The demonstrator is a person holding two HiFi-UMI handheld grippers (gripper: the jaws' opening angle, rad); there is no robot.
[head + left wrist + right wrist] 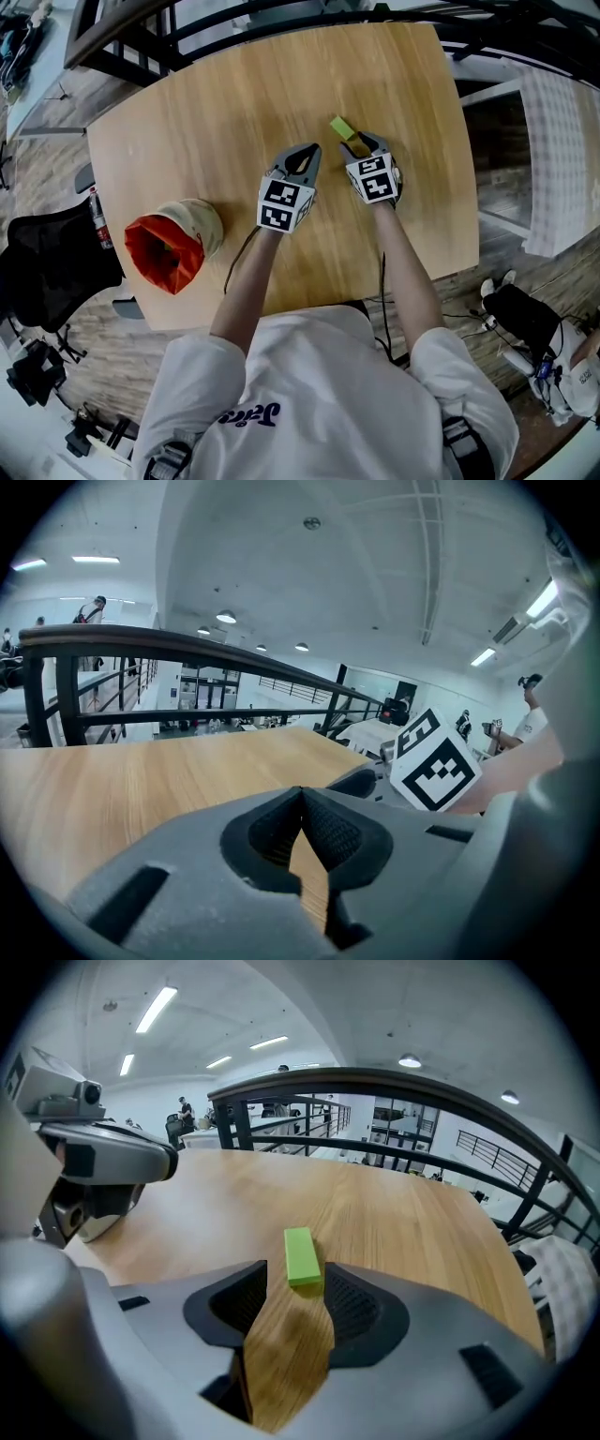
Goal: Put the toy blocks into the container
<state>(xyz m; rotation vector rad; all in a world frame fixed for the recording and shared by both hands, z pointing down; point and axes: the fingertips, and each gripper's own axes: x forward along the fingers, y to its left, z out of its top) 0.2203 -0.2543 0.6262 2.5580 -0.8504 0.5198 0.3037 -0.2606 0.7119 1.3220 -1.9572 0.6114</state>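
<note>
The right gripper point(294, 1274), jaws wide, straddles the near end of a green block point(301, 1254) on the table point(403, 1222) and should centre it before closing; the left gripper point(301, 794) is closed and empty.

no legible text; blue script point(248, 414) on the white shirt point(328, 375) (upside down) is unreadable.

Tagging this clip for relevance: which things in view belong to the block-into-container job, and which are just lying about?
Job in hand:
- green block, at the tips of the open right gripper
- red-lined container, near the left edge of the table
- left gripper, shut and empty

Lying about:
- black chair
- dark bag on the floor
- railing
</note>
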